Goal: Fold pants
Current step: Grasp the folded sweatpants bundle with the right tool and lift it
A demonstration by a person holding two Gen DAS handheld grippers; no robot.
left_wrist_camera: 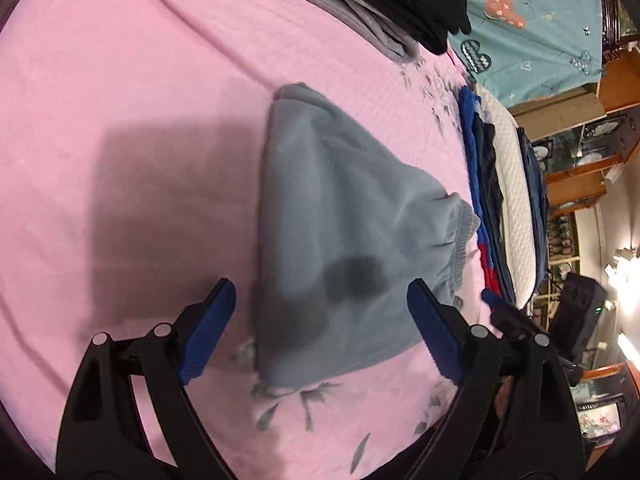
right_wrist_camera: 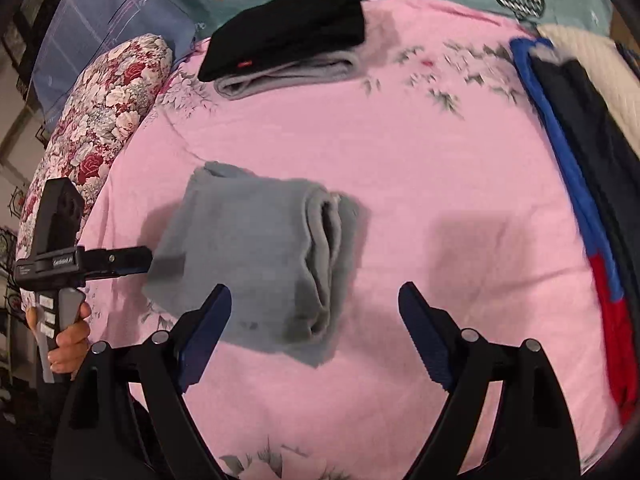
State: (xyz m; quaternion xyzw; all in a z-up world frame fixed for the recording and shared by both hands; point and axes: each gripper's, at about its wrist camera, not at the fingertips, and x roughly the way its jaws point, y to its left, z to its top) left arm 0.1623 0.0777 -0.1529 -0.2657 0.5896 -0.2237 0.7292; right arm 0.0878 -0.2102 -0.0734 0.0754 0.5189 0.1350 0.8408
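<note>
One grey fleece pants point(right_wrist_camera: 256, 256) bundle, folded into a thick rectangle, lay on the pink sheet point(right_wrist_camera: 400, 152). Left gripper point(left_wrist_camera: 320, 320) and right gripper point(right_wrist_camera: 316, 320) both gaped wide, empty. Two folded garments point(right_wrist_camera: 288, 40) stacked beyond.

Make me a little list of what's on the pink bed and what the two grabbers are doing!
bed cover: pink sheet with flower print
pants being folded: grey pants, folded into a bundle, lying on the sheet
finished pile: black folded clothes on top of a grey folded garment, farther back
side pile: blue, dark and red clothes along the sheet's edge
left gripper: open, holding nothing
right gripper: open, holding nothing
</note>
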